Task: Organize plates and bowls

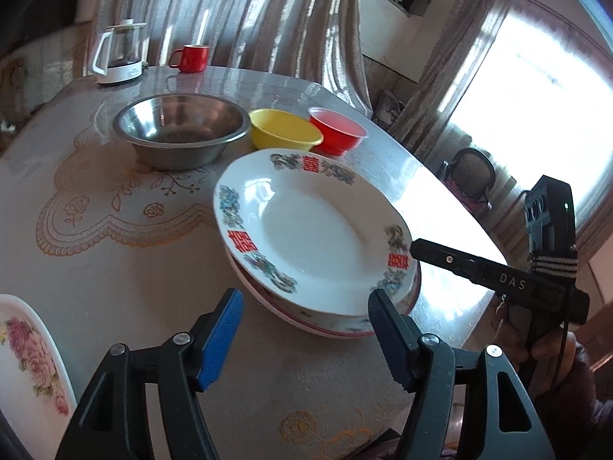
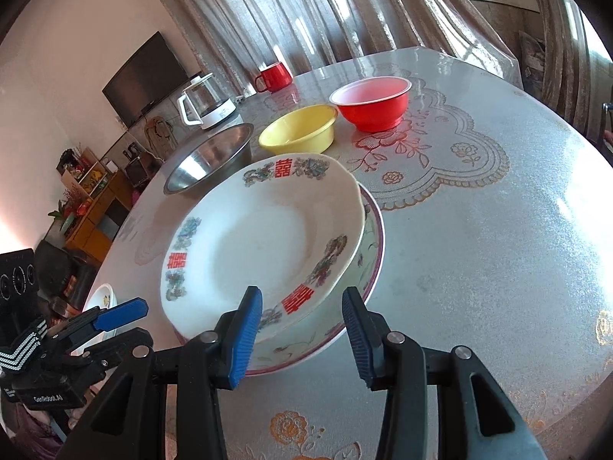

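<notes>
The stacked plates (image 2: pixel 264 237) sit mid-tabletop (image 2: pixel 479 268) straight ahead of the right claw (image 2: pixel 302 333), whose open, empty jaws flank the top plate's near rim, while the left claw (image 1: pixel 306 341), also open and empty, hangs slightly farther back.

bright daylight | window (image 1: pixel 536 115) glare | table (image 1: pixel 440 207) reflections | fisheye-warped edges

Glossy glazed white plate (image 2: pixel 264 245), dull brushed metal bowl (image 1: pixel 180 130), shiny plastic yellow bowl (image 2: pixel 299 134), ribbed tongs pads (image 2: pixel 245 337).
</notes>
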The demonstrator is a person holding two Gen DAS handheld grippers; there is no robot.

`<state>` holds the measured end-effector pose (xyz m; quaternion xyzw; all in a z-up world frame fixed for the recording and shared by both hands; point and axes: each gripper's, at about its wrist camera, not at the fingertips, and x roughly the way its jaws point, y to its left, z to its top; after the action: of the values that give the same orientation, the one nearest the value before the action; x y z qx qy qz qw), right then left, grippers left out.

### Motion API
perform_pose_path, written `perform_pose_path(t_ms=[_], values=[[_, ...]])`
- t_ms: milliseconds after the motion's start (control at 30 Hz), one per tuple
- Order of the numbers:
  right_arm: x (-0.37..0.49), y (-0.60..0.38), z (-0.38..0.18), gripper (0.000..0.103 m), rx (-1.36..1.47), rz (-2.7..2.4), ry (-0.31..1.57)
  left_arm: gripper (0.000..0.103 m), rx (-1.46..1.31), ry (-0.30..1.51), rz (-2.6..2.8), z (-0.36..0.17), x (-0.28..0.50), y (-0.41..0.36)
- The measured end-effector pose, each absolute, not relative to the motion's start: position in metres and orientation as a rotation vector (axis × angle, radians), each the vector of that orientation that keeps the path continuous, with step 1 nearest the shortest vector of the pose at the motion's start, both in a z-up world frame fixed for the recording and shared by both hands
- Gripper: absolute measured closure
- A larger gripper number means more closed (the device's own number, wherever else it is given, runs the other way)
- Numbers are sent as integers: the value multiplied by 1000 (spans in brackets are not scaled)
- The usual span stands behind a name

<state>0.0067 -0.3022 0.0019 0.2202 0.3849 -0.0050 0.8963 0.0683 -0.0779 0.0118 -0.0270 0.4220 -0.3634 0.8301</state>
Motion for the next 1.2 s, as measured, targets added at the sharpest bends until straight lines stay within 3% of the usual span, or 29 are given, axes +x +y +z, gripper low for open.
perform_pose_path(t_ms=[100, 467, 700, 1200], values=[[19, -312, 4, 59, 439, -60, 778, 23, -110, 881, -719, 15, 84, -74], [78, -323, -5, 60, 336, -127, 794, 21, -59, 884, -678, 9, 123, -108], [87, -318, -6, 77, 255, -127, 794, 22, -23, 883, -694, 2, 124, -118], [77, -316, -4, 77, 244, -111, 812, 22, -2, 846, -816, 14, 100, -129]])
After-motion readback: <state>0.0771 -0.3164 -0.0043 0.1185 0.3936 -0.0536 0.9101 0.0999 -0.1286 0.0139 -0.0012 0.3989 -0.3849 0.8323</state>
